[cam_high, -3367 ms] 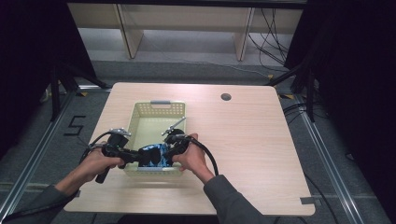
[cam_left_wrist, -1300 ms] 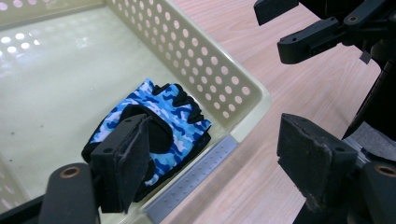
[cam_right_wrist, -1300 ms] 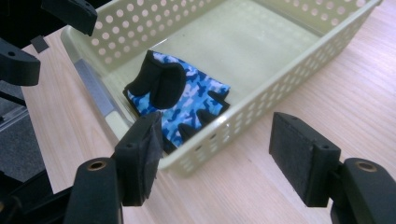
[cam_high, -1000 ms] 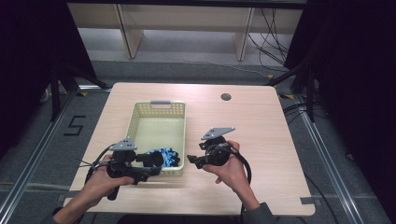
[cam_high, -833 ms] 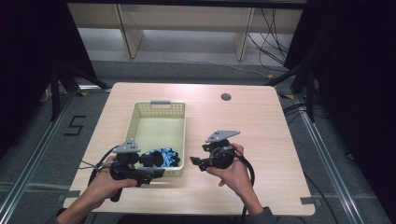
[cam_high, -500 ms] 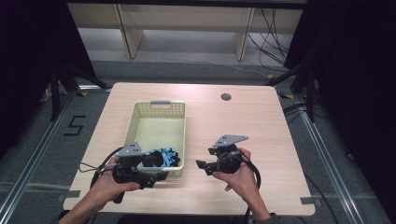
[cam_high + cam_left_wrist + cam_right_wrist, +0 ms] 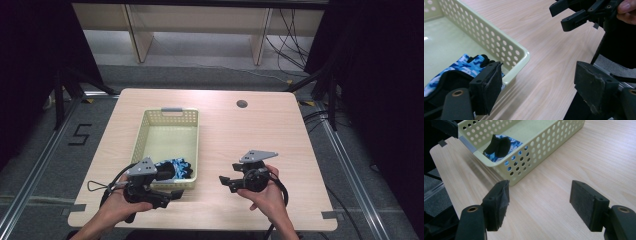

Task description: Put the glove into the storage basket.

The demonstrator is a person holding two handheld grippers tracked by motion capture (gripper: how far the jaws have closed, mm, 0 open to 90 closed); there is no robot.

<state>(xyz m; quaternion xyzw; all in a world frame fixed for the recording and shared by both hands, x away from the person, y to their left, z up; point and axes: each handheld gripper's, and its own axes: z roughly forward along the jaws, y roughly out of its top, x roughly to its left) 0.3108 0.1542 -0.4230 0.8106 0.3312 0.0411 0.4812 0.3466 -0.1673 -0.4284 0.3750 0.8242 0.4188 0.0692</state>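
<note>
Glove (image 7: 175, 168), blue camouflage with black trim, lies in the near end of the pale green basket (image 7: 170, 131), pressed toward the corner closest to the person. The left tool (image 7: 172, 196) hovers just outside that near wall, jaws spread wide and empty, one jaw over the basket's corner in the left gripper view, so the glove (image 7: 461, 65) sits just beyond and beside it. The right tool (image 7: 225, 182), also gaping with nothing between its pads, hangs over bare surface (image 7: 240, 135) to the basket's right, farther off. The left tool looks better placed for any reach into the basket.
</note>
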